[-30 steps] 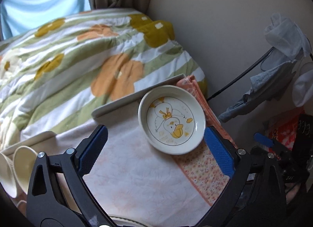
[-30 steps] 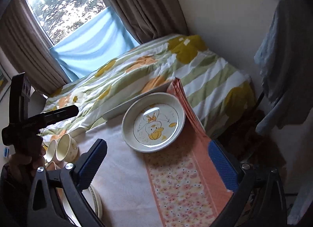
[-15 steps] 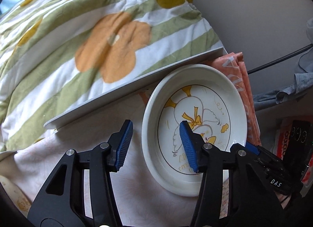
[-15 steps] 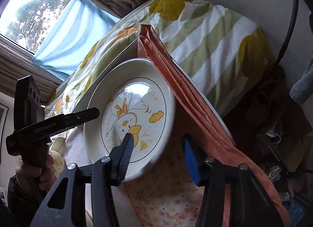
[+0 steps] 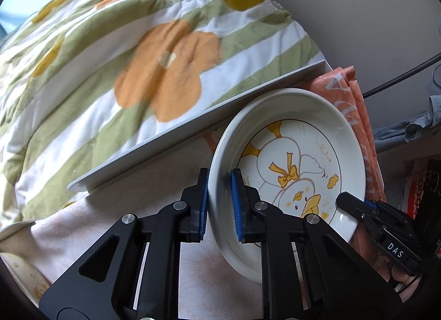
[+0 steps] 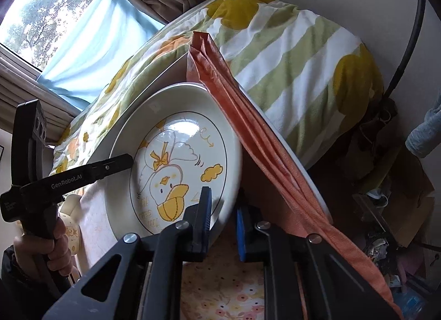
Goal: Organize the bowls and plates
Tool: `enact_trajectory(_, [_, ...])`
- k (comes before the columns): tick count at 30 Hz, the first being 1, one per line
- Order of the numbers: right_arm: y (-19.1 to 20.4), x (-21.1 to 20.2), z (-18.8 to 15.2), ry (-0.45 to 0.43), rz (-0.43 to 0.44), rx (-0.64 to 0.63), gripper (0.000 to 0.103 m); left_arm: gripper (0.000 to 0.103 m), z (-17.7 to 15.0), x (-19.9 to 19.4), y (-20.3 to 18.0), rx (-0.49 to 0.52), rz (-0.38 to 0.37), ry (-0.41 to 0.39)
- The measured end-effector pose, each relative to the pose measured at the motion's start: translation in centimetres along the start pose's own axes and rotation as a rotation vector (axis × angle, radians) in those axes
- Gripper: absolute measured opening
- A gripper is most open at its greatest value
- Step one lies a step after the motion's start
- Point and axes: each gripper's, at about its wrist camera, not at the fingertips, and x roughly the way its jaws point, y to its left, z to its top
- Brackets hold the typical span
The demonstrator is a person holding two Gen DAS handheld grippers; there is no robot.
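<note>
- Left gripper (image 5: 219, 204): jaws nearly together, clamped on duck plate (image 5: 297, 154) rim.
- Right gripper (image 6: 224, 219): jaws narrowly apart, straddling opposite rim; contact unclear.

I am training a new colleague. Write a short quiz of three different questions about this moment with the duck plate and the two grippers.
1. True or false: the left gripper is shut on the rim of the duck plate.
2. Multiple choice: the right gripper grips the plate's A) near rim, B) far rim, C) middle.
3. Fill in: the folded cloth beside the plate is ____ in colour.

Key: 1 true; 2 A; 3 orange.
</note>
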Motion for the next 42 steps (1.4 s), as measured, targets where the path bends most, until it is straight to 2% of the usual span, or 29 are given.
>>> enact_trajectory(9, [1.2,-2.7,-0.2,-0.031,-0.009,-0.052,0.015,0.013,-1.5,-4.2,-1.1,0.017,0.018,-0.061])
enact_trajectory(17, [5.5,-9.6,-0.9,-0.103,0.016,-0.155,0.015,0.013,-5.0,-13.7,-1.6,-0.014,0.03,-0.192])
enact_trajectory(22, [9.8,-13.0,-2.8,-0.084,0.003,-0.295,0.015,0.013,-9.2,-20.1,-1.0,-0.049,0.055,-0.264])
enact_trajectory(28, [13.6,-15.5,-7.3,-0.091,0.089,-0.363,0.015,0.013,-16.4,-25.2,1.8,-0.116,0.101,-0.303])
enact_trajectory(34, [16.3,-13.9,-12.2,-0.026,0.152,-0.416,0.015,0.013,-23.9,-26.4,5.6,-0.218,0.132,-0.299])
enact_trajectory(42, [18.0,-9.6,-17.5,0.094,0.187,-0.508,0.015,0.013,-31.3,-23.8,9.0,-0.346,0.171,-0.248])
